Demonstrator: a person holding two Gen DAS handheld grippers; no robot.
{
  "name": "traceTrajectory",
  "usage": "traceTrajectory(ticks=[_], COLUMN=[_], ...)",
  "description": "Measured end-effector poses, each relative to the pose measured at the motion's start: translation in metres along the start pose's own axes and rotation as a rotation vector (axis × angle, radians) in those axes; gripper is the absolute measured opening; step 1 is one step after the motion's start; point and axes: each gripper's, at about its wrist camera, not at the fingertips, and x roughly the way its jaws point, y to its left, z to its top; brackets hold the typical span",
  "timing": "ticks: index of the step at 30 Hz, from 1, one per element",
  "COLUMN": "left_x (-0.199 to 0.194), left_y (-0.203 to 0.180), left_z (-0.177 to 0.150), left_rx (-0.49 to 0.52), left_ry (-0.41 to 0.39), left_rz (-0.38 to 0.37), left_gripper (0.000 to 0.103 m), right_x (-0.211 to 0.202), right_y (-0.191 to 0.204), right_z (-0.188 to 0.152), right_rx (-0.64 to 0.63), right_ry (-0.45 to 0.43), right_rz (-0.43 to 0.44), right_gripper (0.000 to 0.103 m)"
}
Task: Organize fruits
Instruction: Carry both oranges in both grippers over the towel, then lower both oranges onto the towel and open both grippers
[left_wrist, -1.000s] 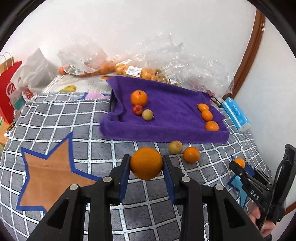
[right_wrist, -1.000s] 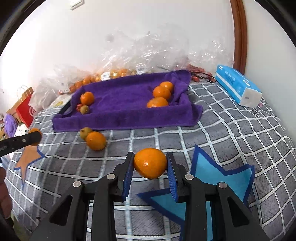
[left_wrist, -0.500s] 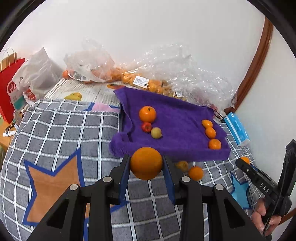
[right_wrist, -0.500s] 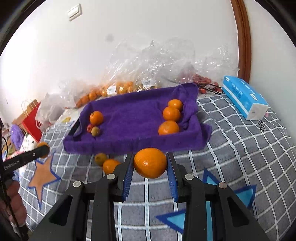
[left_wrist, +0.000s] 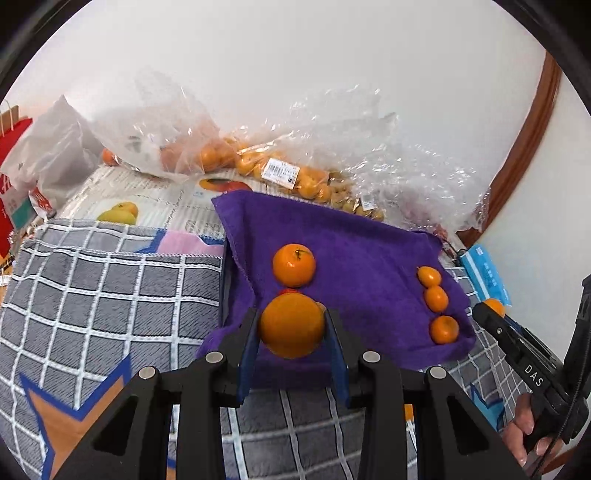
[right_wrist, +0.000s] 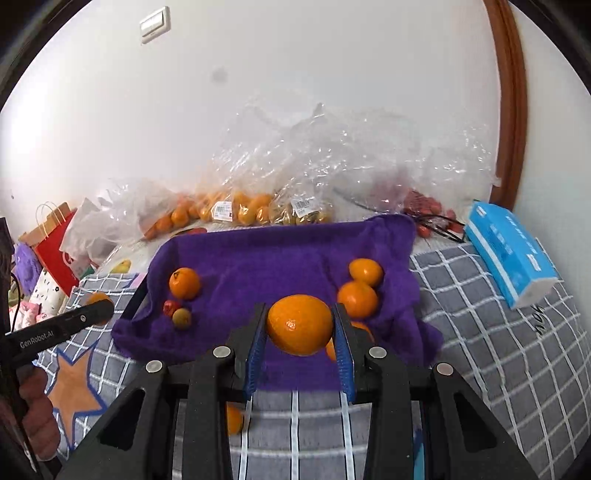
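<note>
Far left, a red paper bag (right_wrist: 55, 251) stood by the wall beside a white plastic bag (left_wrist: 55, 147). A grey checked blanket (left_wrist: 110, 295) with star patches covered the surface. The left gripper (left_wrist: 291, 328) was clamped on a large orange (left_wrist: 291, 325), held above the near left edge of a purple towel (left_wrist: 351, 251) spread across the middle of the blanket. On the towel's left part lay an orange with a stem (right_wrist: 184, 283), with a small red fruit (right_wrist: 170, 307) and a small tan fruit (right_wrist: 181, 317) just near of it. The right gripper (right_wrist: 300, 326) was clamped on another orange (right_wrist: 300, 325), over the towel's near middle. Three small oranges sat in a row along the towel's right side (left_wrist: 436, 299). One more orange (right_wrist: 234, 419) lay on the blanket, near of the towel, partly hidden by the right gripper. Clear plastic bags of fruit (right_wrist: 258, 206) were heaped along the far wall. Far right, a blue tissue pack (right_wrist: 509, 258) rested on the blanket.
</note>
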Motion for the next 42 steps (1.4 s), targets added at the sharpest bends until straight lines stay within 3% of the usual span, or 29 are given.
traceTrajectory(ticks=[14, 31, 33, 42], left_x=[0.051, 0.058, 0.057, 0.052], left_y=[0.007, -0.004, -0.004, -0.001], left_z=[-0.001, -0.007, -0.008, -0.007], left_rx=[-0.014, 0.088, 0.087, 0.051], left_ry=[0.116, 0.060, 0.059, 0.046], left_rz=[0.017, 0.061, 0.059, -0.001], left_gripper=[0.033, 0.033, 0.033, 0.036], right_x=[0.072, 0.076, 0.074, 0.070], right_y=[0.011, 0.017, 0.017, 0.015], right_z=[-0.019, -0.026, -0.026, -0.026], right_rx=[-0.032, -0.061, -0.057, -0.040], right_ry=[0.117, 0.106, 0.099, 0.075], right_rz=[0.020, 0.011, 0.000, -0.020], right_gripper=[0.034, 0.035, 0.042, 0.052])
